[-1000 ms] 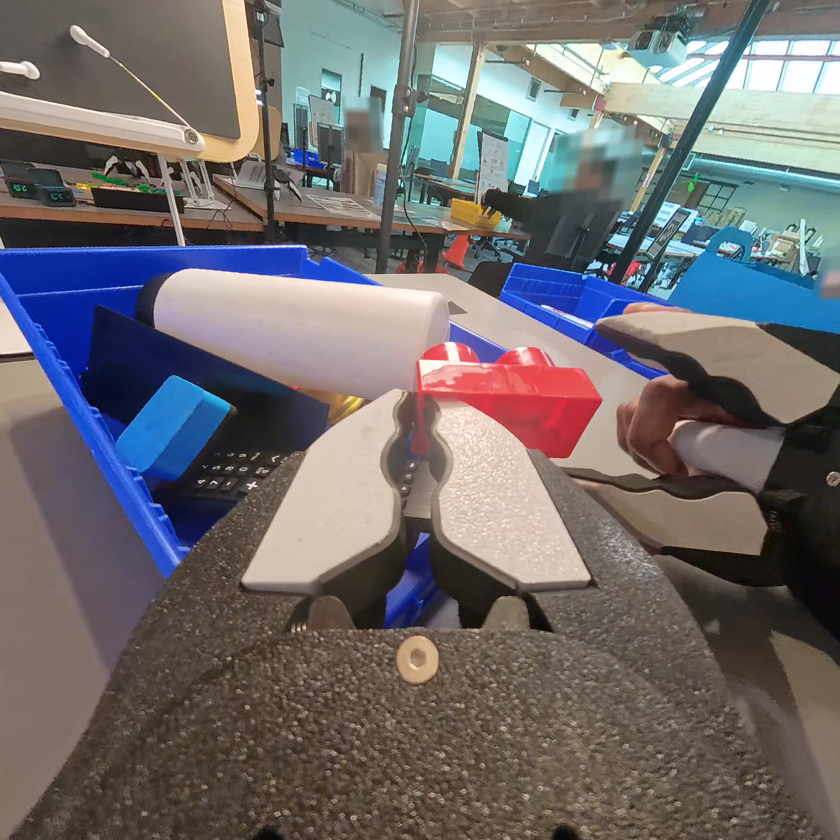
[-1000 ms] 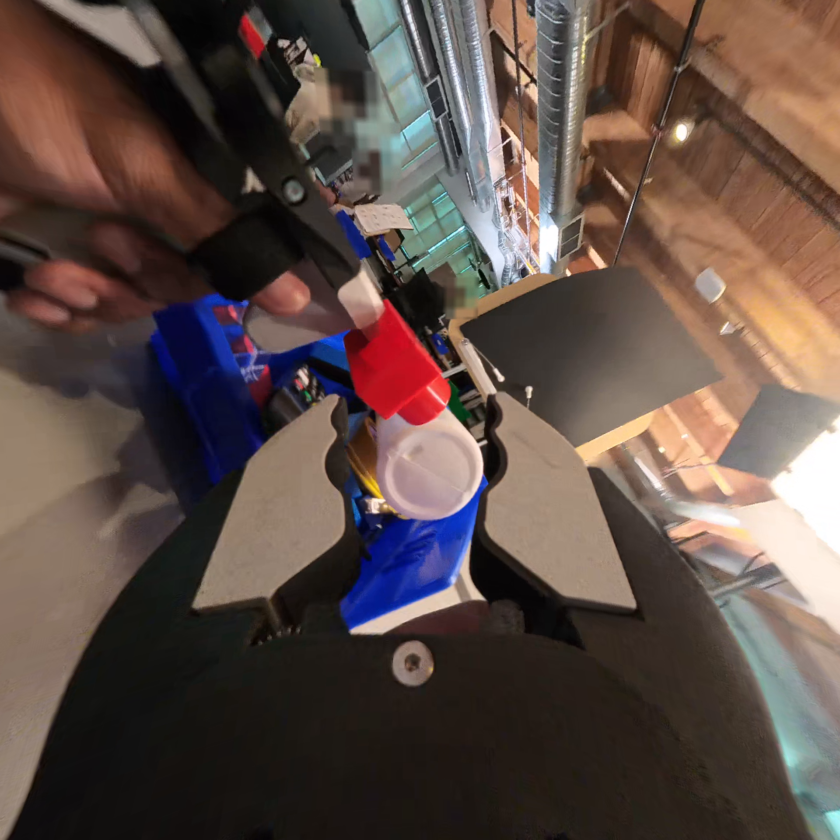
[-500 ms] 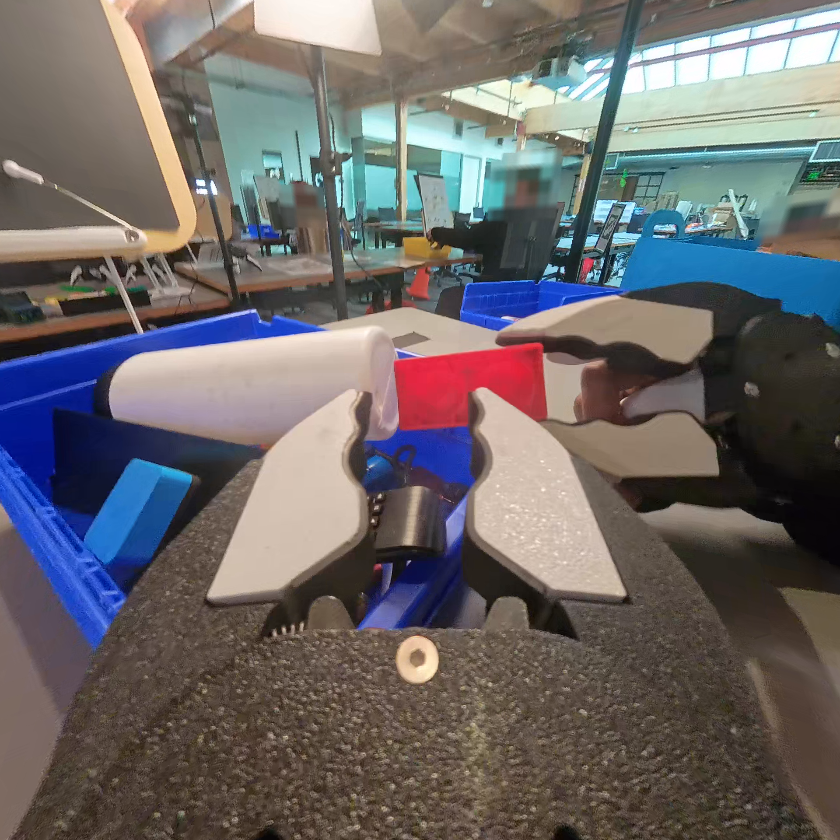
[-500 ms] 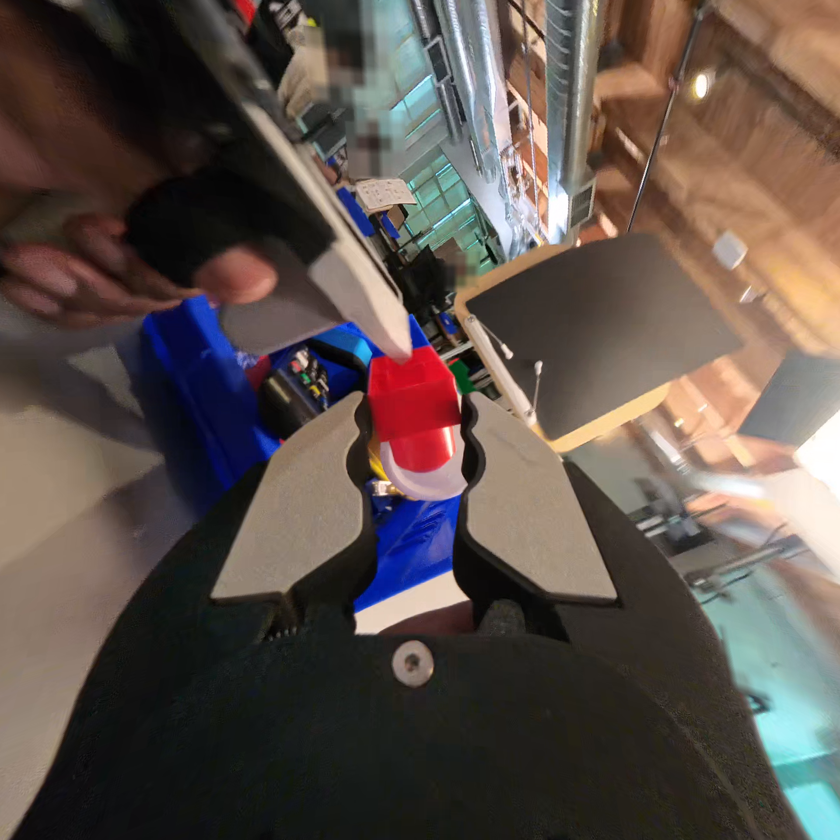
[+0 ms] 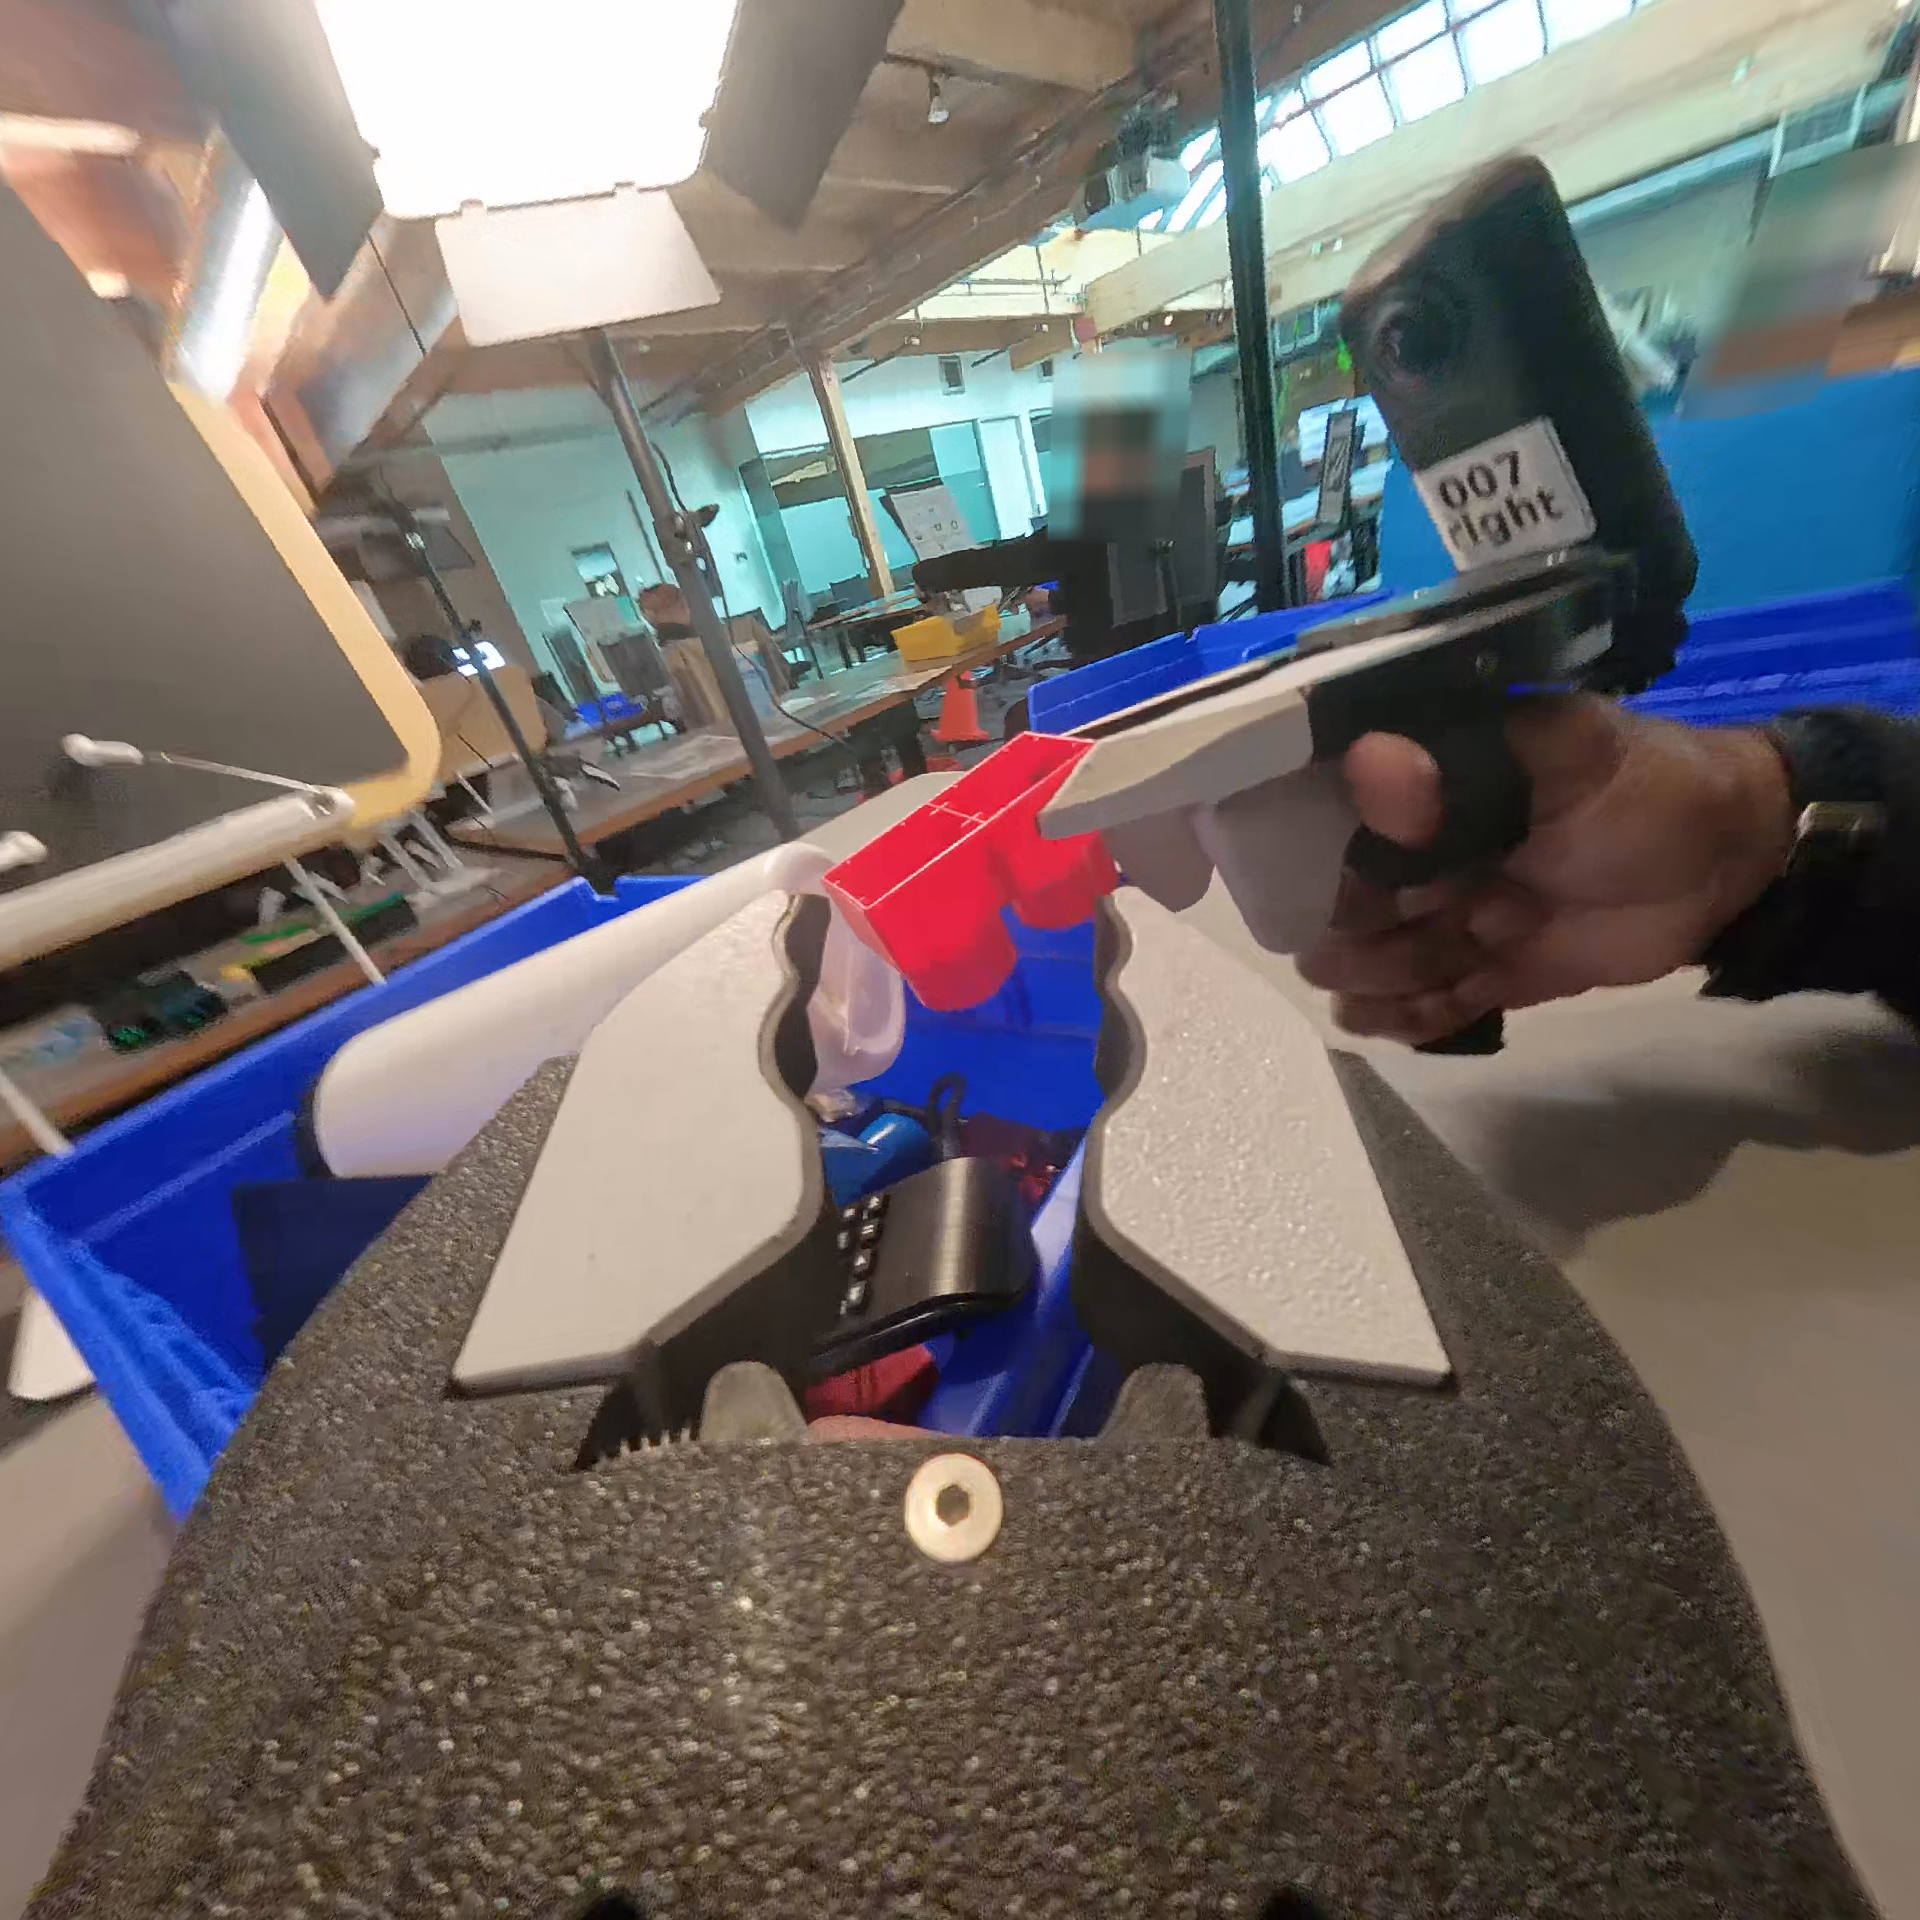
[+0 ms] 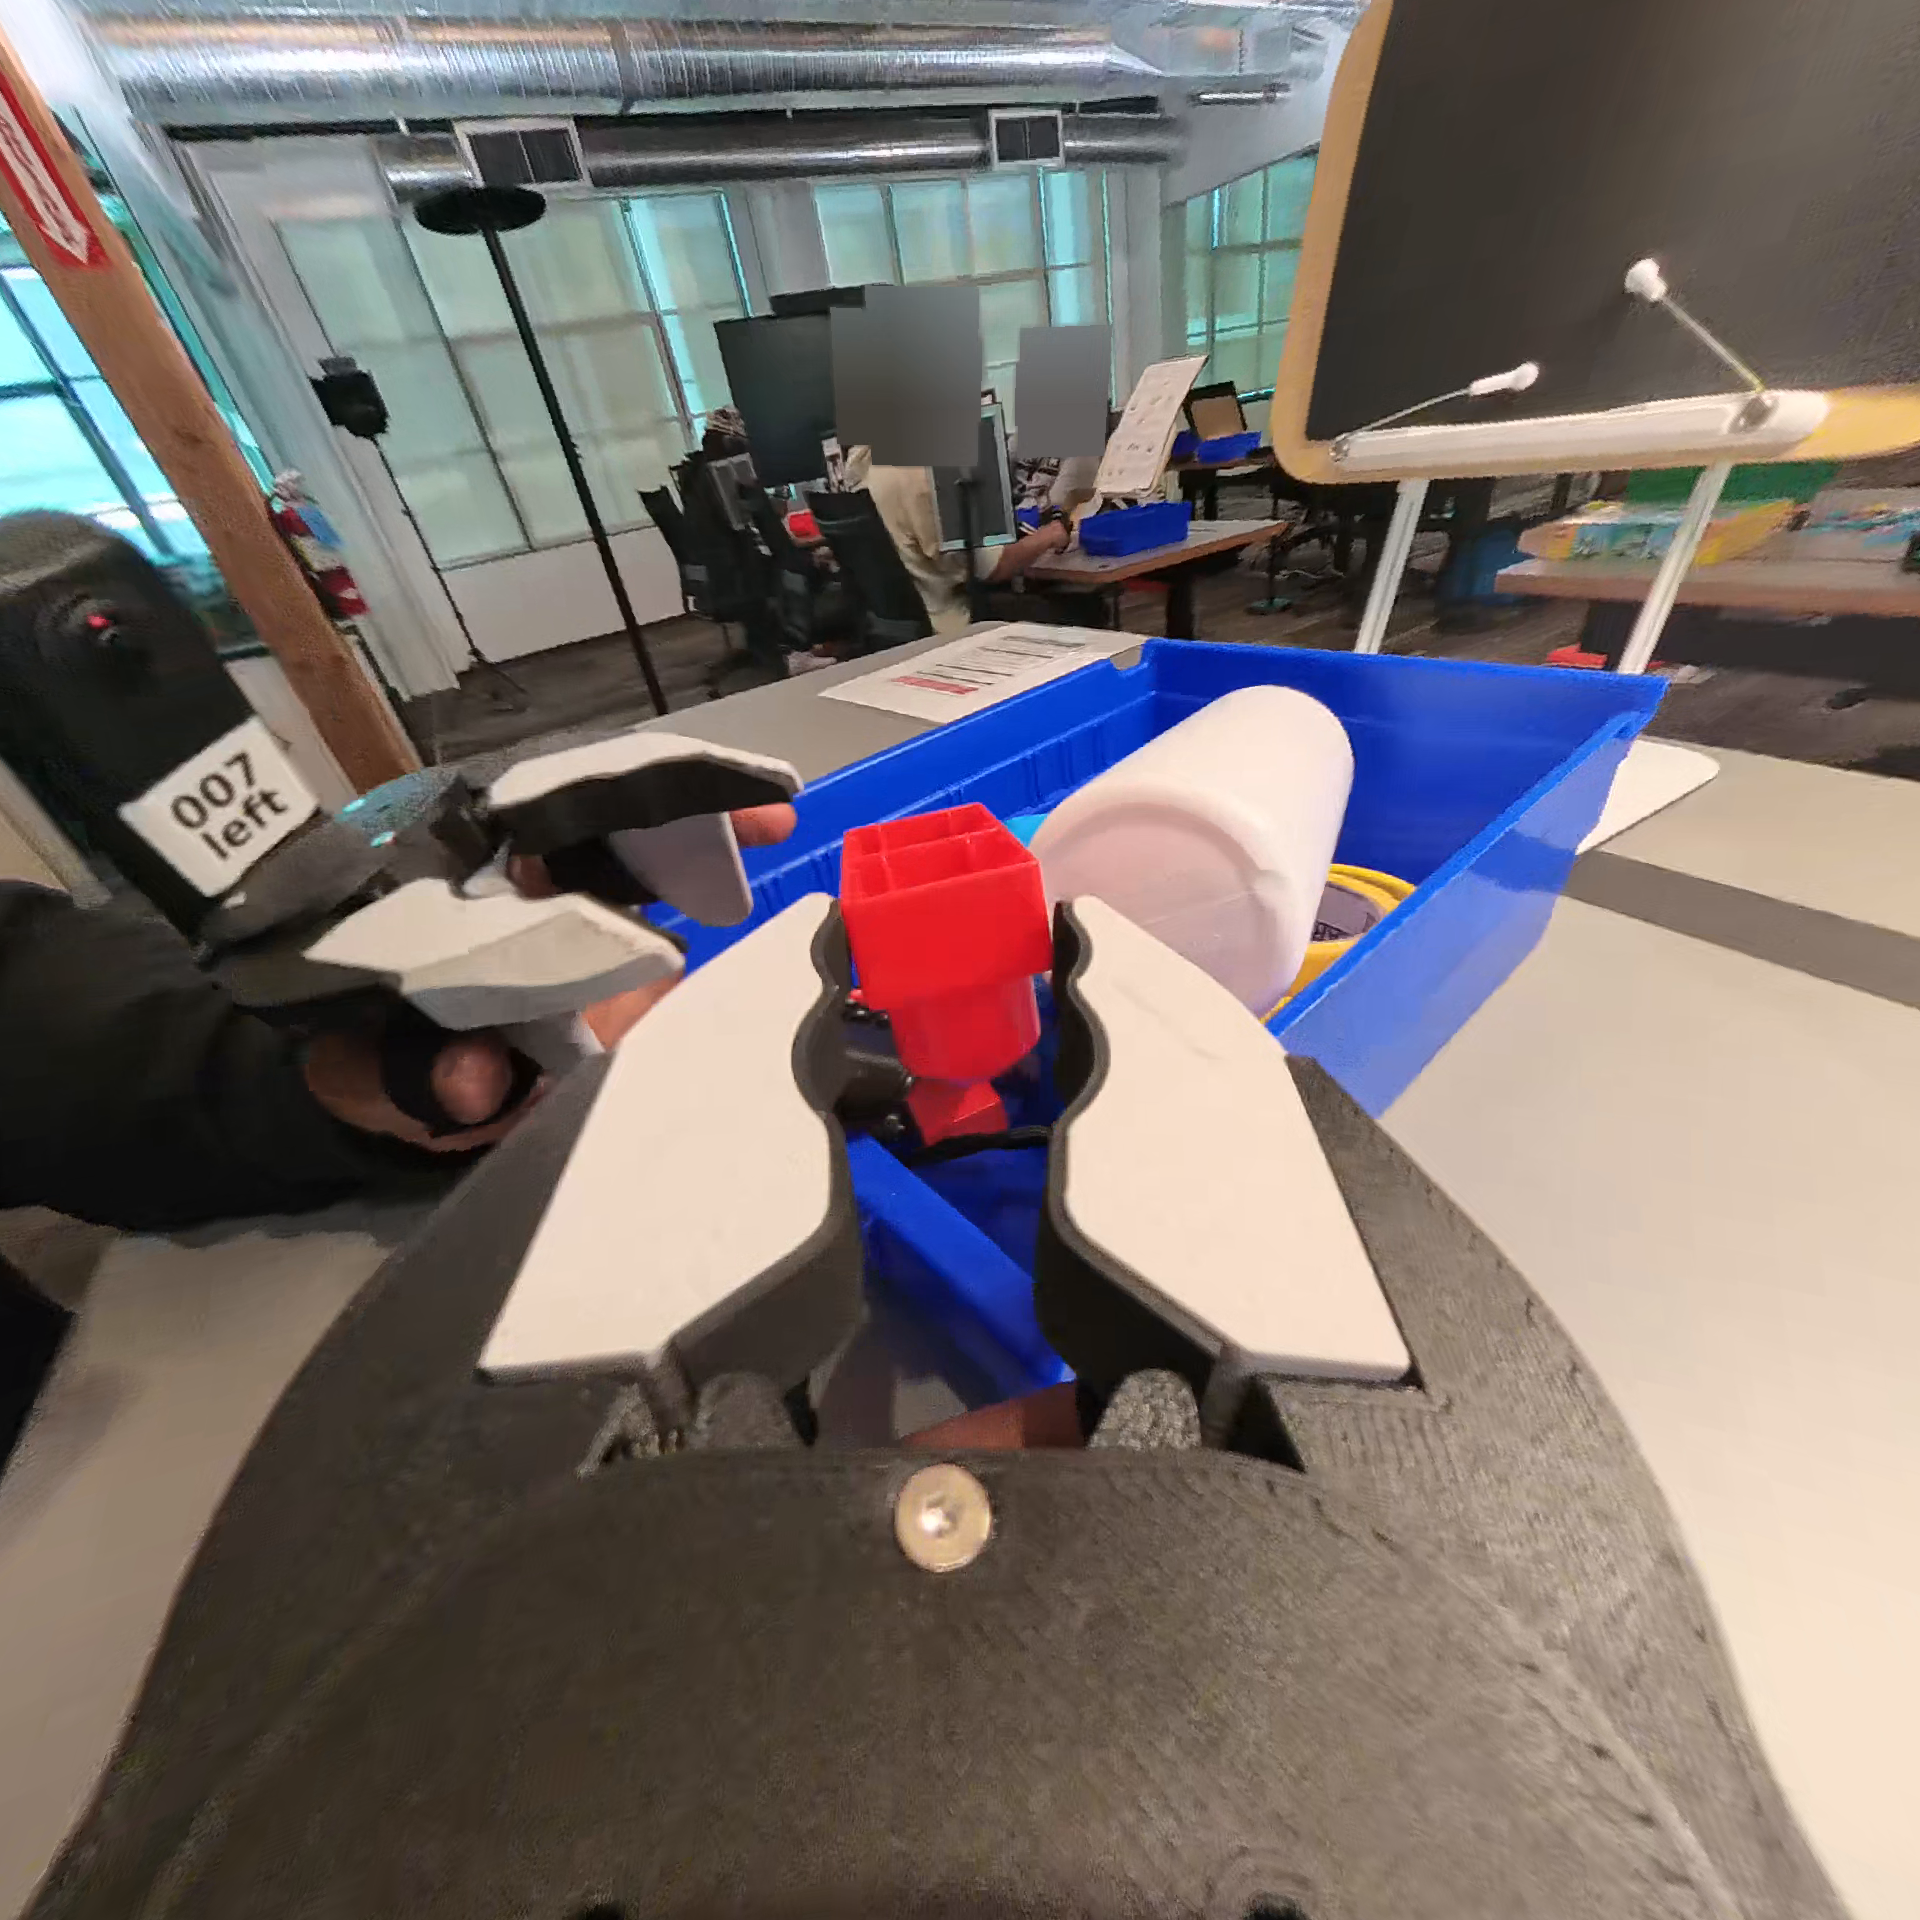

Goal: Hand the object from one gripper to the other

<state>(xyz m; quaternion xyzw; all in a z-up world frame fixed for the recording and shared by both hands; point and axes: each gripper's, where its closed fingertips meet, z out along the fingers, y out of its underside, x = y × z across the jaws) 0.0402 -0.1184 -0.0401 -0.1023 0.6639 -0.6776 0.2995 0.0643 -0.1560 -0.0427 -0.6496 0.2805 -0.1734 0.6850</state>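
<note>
A red toy brick [image 6: 940, 914] with round studs is clamped between the fingertips of my right gripper [image 6: 945, 920], held above the near end of a blue bin [image 6: 1403, 665]. My left gripper [image 6: 727, 873] is open and empty, just left of the brick and apart from it. In the left wrist view my left gripper [image 5: 945, 925] stands open. The brick [image 5: 935, 894] hangs just beyond its fingertips, held from the right by my right gripper [image 5: 1070, 790].
The blue bin [image 5: 156, 1299] holds a white cylinder [image 6: 1195, 831], a yellow tape roll [image 6: 1361, 904], a black buttoned device [image 5: 935, 1236] and other small items. It stands on a grey table [image 6: 1610, 1143]. A second blue bin [image 5: 1143, 675] stands farther back. A blackboard on a stand [image 6: 1558, 208] is behind.
One second ago my left gripper was shut on the brick. The right gripper closed on it, the left opened and drew back. The right gripper has turned level with the brick.
</note>
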